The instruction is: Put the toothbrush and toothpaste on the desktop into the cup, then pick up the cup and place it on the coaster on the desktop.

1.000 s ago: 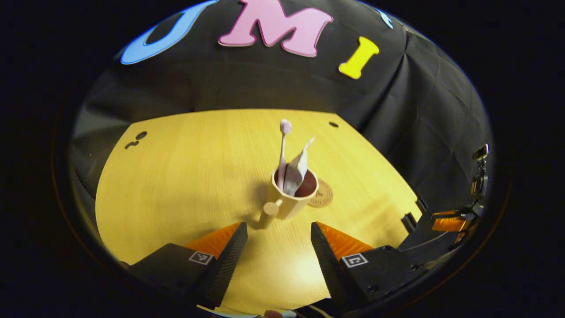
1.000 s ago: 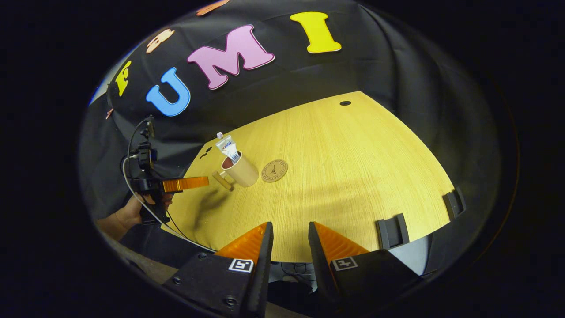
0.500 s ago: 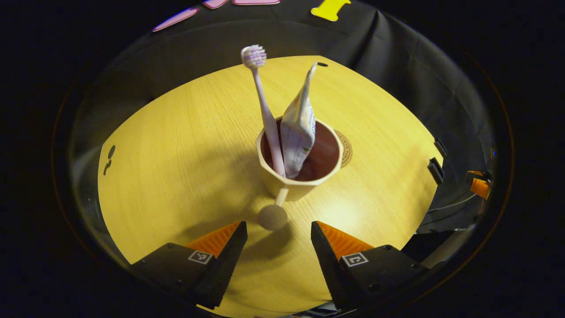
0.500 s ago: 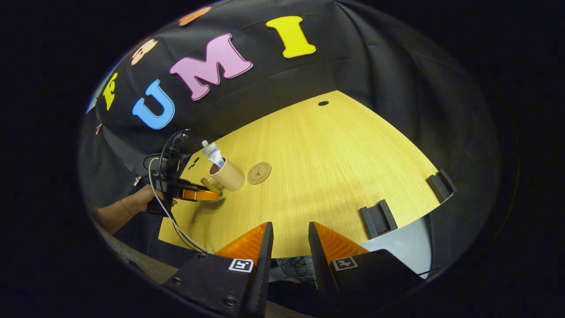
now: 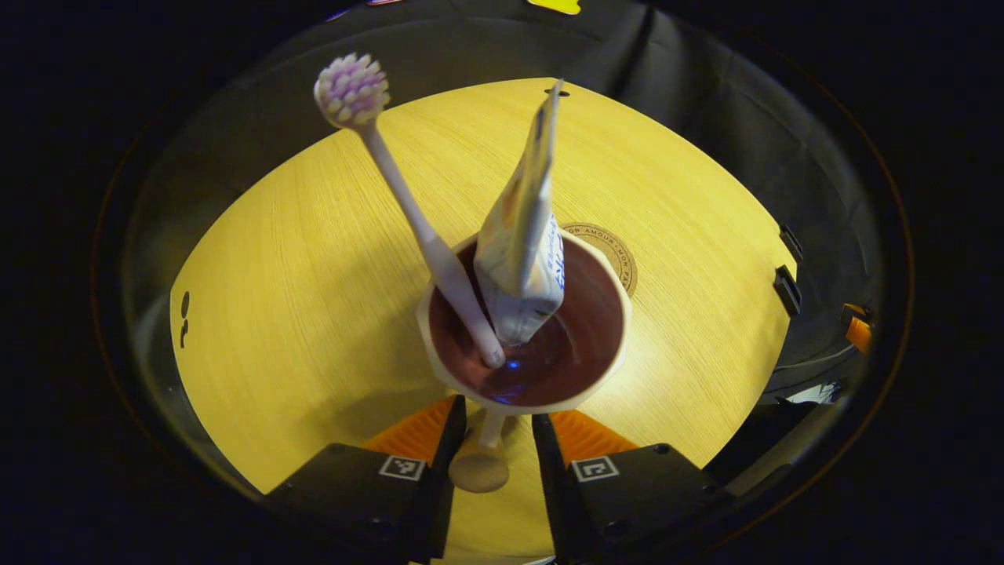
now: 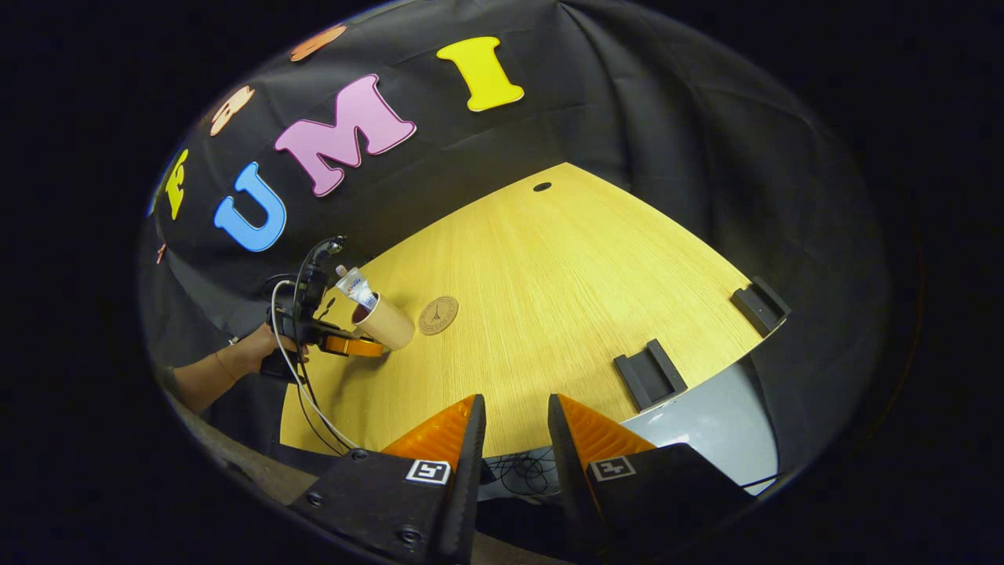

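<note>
A beige cup (image 5: 439, 369) with a brown inside stands on the yellow table (image 5: 314, 275), holding a pink-headed toothbrush (image 5: 408, 204) and a white toothpaste tube (image 5: 522, 243). My left gripper (image 5: 497, 412) looks down into it. Its fingers flank the cup's peg handle (image 5: 480, 467), one touching and the other with a thin gap, so I cannot tell if both press. The round coaster (image 5: 616, 251) lies just beyond the cup. In the right gripper view the cup (image 6: 388, 323) sits left of the coaster (image 6: 438, 315). My right gripper (image 6: 515, 404) hovers at the near table edge, fingers slightly apart, holding nothing.
A hand (image 6: 251, 353) holds the left gripper (image 6: 349, 345) at the table's left edge, with cables hanging below. Two black brackets (image 6: 649, 375) (image 6: 759, 306) sit on the right edge. Black cloth backs the table, and a small hole (image 6: 541, 187) marks the far end.
My left gripper has moved forward and down over the cup, and its fingers have narrowed around the handle. The right gripper has drifted back and rightward a little, its gap unchanged.
</note>
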